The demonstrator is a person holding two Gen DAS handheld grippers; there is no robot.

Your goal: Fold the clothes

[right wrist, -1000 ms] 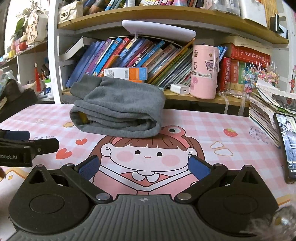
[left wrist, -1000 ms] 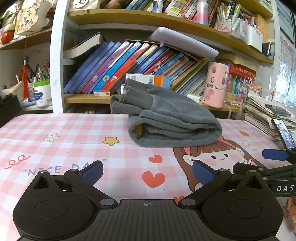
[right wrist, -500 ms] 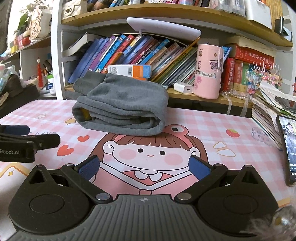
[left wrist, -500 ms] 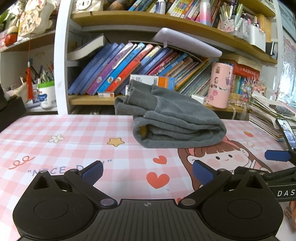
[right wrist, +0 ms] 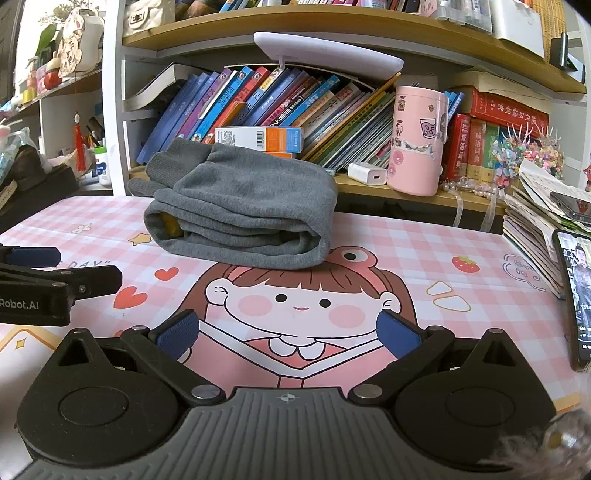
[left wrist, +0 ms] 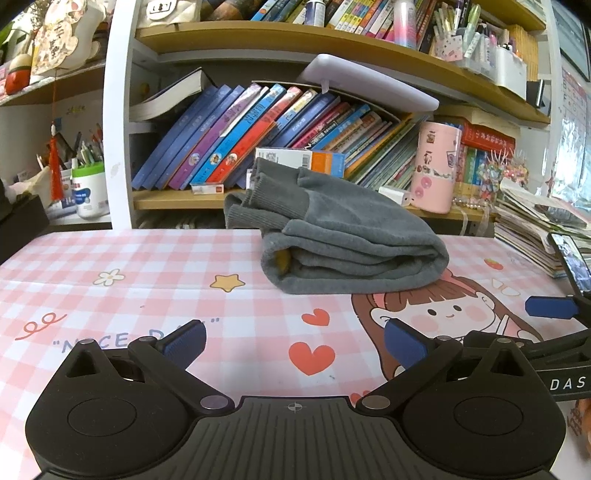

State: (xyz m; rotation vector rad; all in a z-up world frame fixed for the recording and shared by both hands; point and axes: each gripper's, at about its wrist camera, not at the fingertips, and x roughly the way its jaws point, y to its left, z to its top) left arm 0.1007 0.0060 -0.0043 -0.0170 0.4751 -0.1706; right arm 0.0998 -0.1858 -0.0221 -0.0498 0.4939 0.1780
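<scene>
Table (left wrist: 122, 258): pink checked cloth with a cartoon girl on it, and it takes up most of both views. We've got it to ourselves apart from the one bundle and some clutter on the right.

Shelf (right wrist: 236, 22): crammed with leaning books right behind the table, nothing to do with the job as far as we can tell.

Garment (left wrist: 343, 236): grey, thick and soft, ribbed cuffs (left wrist: 258, 184) sticking out at the back left. It's already doubled over into a chunky bundle of several layers, sitting at the far middle of the table just above the girl's head. A bit of yellow shows inside the left opening.

Progress: looks basically done to us. The folds are stacked and holding by themselves, nothing is trailing loose. At most we'd square up the cuffs or flatten the top, and we see no other clothes waiting.

Left gripper (left wrist: 293, 345): jaws spread wide, nothing between them, low over the near edge and well short of the garment.

Right gripper (right wrist: 287, 334): same deal, wide apart and empty, over the girl's collar, not touching the cloth bundle.

Phone (right wrist: 576, 295): propped at the right edge, screen lit, next to a paper stack.

Pink cup (right wrist: 419, 140): on the shelf ledge behind, out of our way.
</scene>
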